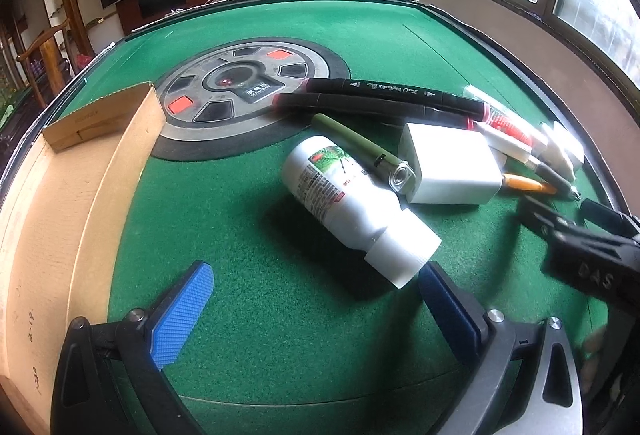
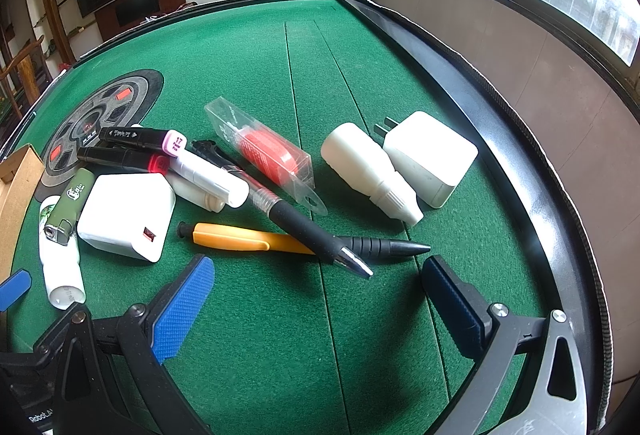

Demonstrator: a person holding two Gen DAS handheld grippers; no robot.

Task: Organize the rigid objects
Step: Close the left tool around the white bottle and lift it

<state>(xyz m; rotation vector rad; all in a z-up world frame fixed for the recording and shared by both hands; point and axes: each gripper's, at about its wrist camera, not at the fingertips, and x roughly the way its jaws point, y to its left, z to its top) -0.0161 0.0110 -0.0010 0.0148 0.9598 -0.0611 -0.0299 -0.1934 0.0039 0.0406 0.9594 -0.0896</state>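
Observation:
A pile of small objects lies on the green felt table (image 1: 248,235). My left gripper (image 1: 316,283) is open and empty, just short of a white bottle (image 1: 352,207) lying on its side; the bottle's cap nears my right finger. Behind it lie a green lighter (image 1: 360,147), a white charger (image 1: 452,167) and two black markers (image 1: 396,95). My right gripper (image 2: 320,275) is open and empty, just behind a black pen (image 2: 312,227) crossing an orange pen (image 2: 248,237). A second white bottle (image 2: 368,171) and charger (image 2: 432,155) lie further right.
An open cardboard box (image 1: 100,163) stands at the left of the table. A round grey hub (image 1: 244,87) sits in the table's centre. A clear case with a red insert (image 2: 264,151) and white tubes (image 2: 208,175) lie in the pile. A raised black rim (image 2: 500,163) edges the table.

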